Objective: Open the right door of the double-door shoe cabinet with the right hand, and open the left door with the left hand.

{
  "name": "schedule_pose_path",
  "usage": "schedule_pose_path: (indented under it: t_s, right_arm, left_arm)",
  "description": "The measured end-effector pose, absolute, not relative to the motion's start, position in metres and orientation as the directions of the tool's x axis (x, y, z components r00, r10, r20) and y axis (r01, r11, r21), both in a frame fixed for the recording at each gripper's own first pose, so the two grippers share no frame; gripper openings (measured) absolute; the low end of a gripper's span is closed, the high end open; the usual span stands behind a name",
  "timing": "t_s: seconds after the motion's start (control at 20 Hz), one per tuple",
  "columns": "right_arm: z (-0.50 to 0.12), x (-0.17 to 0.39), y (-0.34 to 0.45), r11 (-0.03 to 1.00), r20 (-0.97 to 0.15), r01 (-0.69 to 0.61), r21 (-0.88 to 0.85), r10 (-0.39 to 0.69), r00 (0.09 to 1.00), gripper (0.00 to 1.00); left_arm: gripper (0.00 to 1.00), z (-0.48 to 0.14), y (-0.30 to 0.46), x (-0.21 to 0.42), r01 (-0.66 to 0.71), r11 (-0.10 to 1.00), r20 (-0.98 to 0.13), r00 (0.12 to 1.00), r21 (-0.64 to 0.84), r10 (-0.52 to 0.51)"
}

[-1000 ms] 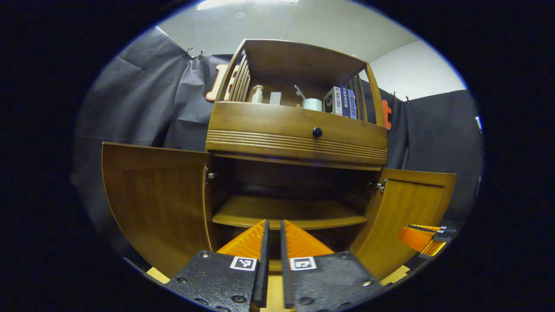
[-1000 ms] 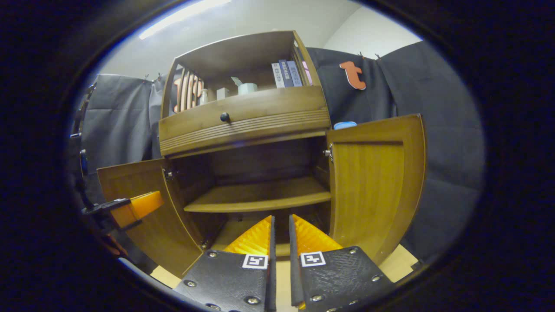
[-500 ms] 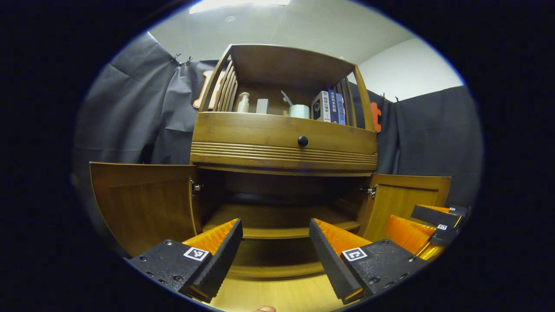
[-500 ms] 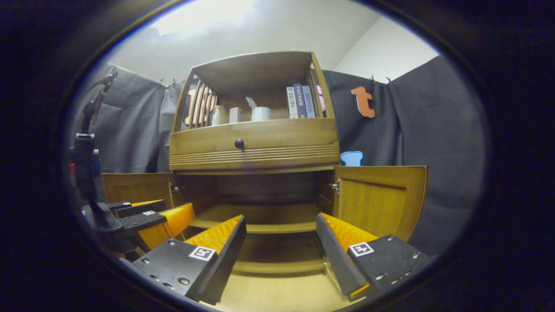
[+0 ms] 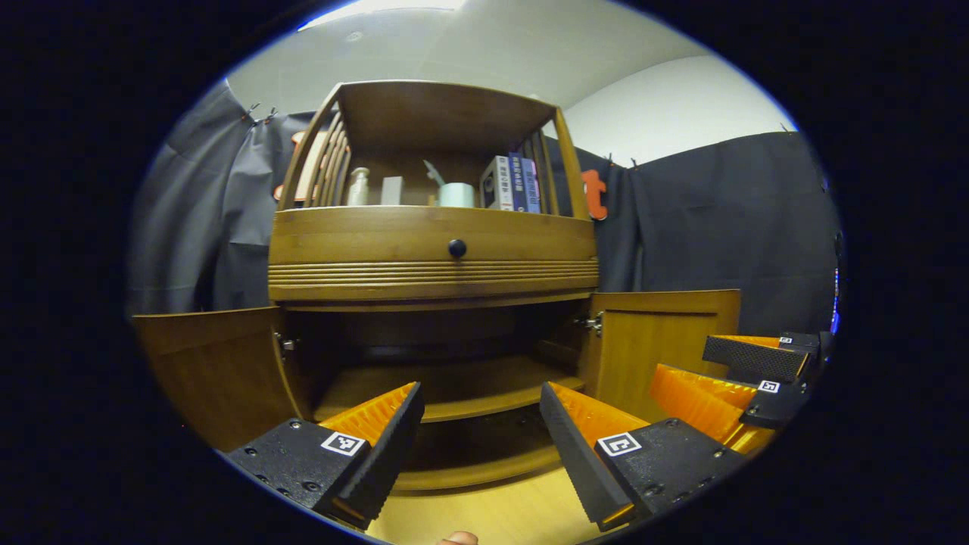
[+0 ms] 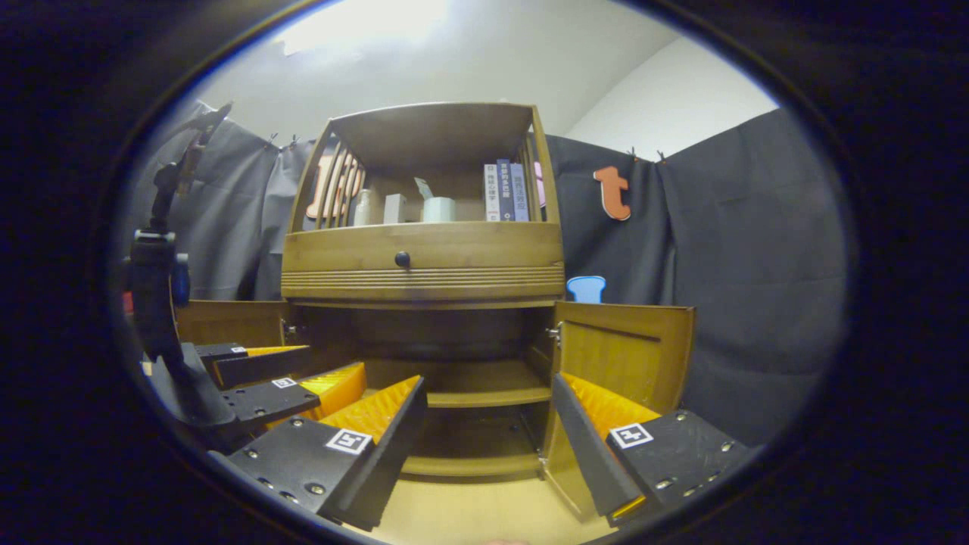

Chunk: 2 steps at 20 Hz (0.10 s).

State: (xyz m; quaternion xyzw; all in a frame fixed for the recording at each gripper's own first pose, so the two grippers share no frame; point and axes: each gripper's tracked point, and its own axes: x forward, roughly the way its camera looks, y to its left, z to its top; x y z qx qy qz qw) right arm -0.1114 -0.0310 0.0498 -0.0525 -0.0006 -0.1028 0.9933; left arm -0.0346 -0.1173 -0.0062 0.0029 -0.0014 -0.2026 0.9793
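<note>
Fingers, left gripper (image 5: 478, 412): I am seeing the two fingers standing wide apart at the bottom of the left gripper view, and they are holding nothing.
Fingers, right gripper (image 6: 488, 409): they are also standing wide apart, with nothing between them, in front of the shoe cabinet (image 6: 424, 269).
Task's thing: the left door (image 5: 216, 363) and the right door (image 5: 666, 333) are both standing swung out from the cabinet, and the lower compartment is showing between them.
Hidden or cut off: the outer edge of the left door is running out of the picture in the left gripper view. In the right gripper view the left gripper is covering a part of that door. The inside under the shelf (image 5: 447, 390) is dark and I cannot make out what is there.
Pose: both grippers are pointing toward the open compartment, a little upward, well apart from the doors. The right gripper is appearing at the right side of the left gripper view.
Count: I am counting two doors, one drawer (image 5: 431, 246) with one dark knob (image 5: 456, 247), and three books (image 6: 503, 191) standing upright on the top shelf.
</note>
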Motion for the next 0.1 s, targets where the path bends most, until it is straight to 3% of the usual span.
schedule_pose_path:
  t_s: [0.05,0.1]
  right_arm:
    - [0.016,-0.096,-0.033,0.973,0.017,0.204,-0.107,-0.203,0.979,0.94]
    - [0.017,-0.102,-0.043,0.973,0.019,0.203,-0.109,-0.202,0.979,0.99]
  left_arm:
    - [0.92,-0.007,-0.129,-0.038,0.408,0.913,0.001,0.913,0.008,-0.408]
    - [0.92,-0.008,-0.143,-0.043,0.417,0.909,-0.006,0.909,0.013,-0.417]
